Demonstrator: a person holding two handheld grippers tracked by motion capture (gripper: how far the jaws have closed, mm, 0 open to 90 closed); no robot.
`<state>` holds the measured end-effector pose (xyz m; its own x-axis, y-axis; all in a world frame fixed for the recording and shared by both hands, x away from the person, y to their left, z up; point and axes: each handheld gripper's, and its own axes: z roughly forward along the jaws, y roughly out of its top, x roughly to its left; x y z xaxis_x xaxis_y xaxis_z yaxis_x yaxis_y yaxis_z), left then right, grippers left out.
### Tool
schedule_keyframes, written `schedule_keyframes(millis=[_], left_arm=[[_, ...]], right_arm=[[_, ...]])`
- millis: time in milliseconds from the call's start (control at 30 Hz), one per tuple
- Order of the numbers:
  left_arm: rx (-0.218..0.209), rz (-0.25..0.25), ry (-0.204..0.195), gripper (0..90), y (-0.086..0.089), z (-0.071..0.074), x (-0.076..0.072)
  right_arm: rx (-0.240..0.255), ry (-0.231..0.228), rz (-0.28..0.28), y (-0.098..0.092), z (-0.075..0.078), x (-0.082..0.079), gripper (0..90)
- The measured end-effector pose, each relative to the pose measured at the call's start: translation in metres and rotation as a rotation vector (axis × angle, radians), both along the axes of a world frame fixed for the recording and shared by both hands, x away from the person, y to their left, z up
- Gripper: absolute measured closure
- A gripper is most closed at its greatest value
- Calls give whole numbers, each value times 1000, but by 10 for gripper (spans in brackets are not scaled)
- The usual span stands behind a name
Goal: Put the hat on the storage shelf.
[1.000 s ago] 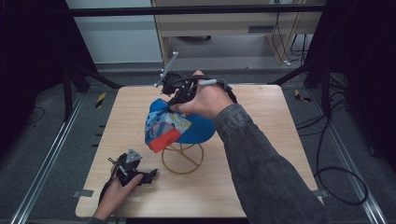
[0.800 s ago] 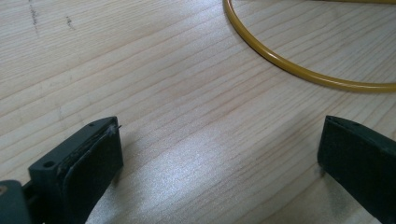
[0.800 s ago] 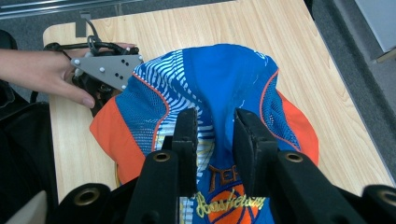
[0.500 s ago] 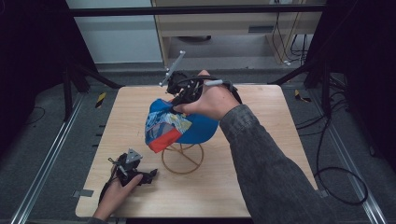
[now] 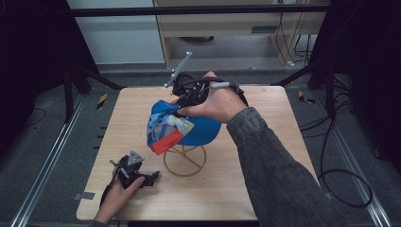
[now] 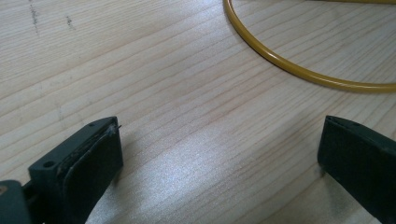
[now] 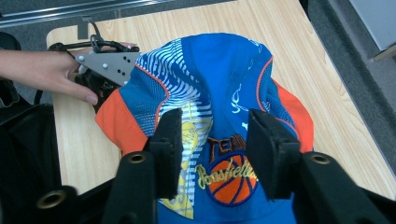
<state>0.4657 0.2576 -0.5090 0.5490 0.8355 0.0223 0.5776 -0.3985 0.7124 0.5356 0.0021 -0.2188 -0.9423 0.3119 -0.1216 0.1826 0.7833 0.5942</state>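
While the cap (image 5: pixel 187 127) sits draped on the yellow wire stand (image 5: pixel 185 160) at mid desk (image 5: pixel 265 156), release is judged in hand: right tool (image 7: pixel 214 135) has just been opening, half wide over the crown, nothing pinched. Left tool (image 6: pixel 219 154) rests wide, empty, near the front left corner. Next: withdrawal upward without snagging fabric.

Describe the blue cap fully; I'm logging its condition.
The blue fabric cap has orange side panels, white wavy stripes, mesh areas and an embroidered basketball emblem with yellow script. It sits draped atop a yellow wire stand on the wooden table. The right gripper hangs over its crown, jaws just opening, pads apart from the cloth.
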Motion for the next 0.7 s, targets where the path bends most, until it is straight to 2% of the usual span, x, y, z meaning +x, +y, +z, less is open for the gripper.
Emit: schedule_keyframes(millis=[433,700], left_arm=[[-1,2,1,0,-1,0,0],[-2,2,0,0,-1,0,0]], right_arm=[[33,-27,-38,-13,0,-5,344],[66,-57,-74,-21,-1,-15,174]])
